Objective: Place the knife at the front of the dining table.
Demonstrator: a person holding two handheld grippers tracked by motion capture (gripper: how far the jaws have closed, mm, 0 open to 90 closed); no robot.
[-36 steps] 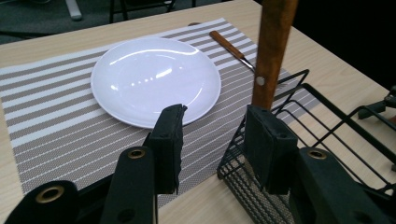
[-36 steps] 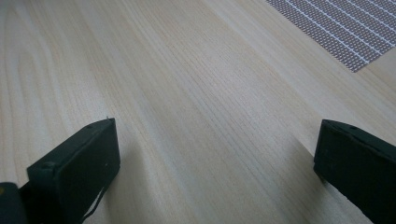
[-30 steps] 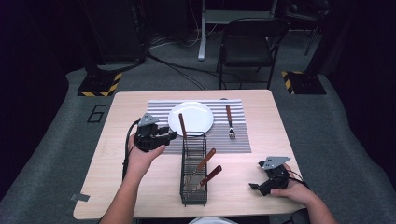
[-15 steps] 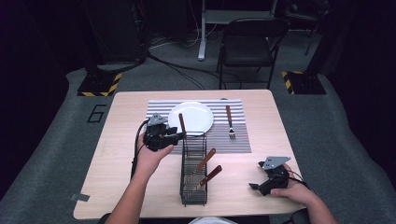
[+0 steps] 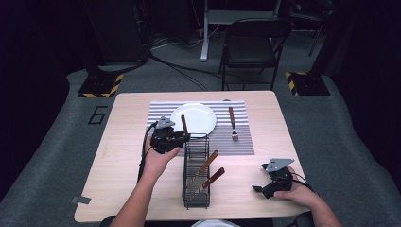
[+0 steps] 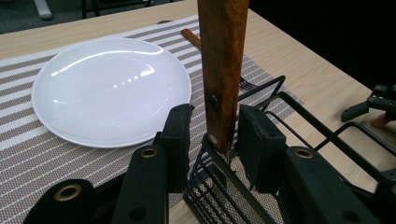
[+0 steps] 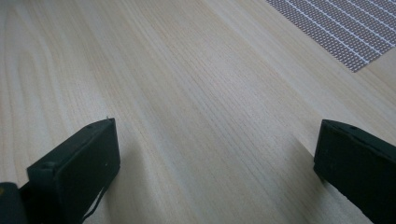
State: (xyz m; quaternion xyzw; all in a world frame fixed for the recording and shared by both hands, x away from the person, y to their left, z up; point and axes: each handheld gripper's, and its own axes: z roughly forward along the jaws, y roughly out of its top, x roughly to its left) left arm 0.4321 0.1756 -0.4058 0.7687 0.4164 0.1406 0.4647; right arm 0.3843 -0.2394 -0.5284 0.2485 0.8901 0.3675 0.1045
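A black wire basket stands on the table with three wood-handled utensils in it. One wooden handle stands upright at the basket's far end, and two others lean to the right. My left gripper is at that far end. Its jaws are open on either side of the upright handle, the right pad close against it and the left pad a little off. My right gripper rests near the table's front right, open, with only bare wood between its fingers.
A white plate lies on a striped placemat behind the basket. A wood-handled fork lies right of the plate. A chair stands beyond the table's far edge. A corner of the placemat lies ahead of the right gripper.
My left gripper has moved right, from the table's left part to the basket's far end, so its jaws now flank the upright handle. The right gripper has stayed put.
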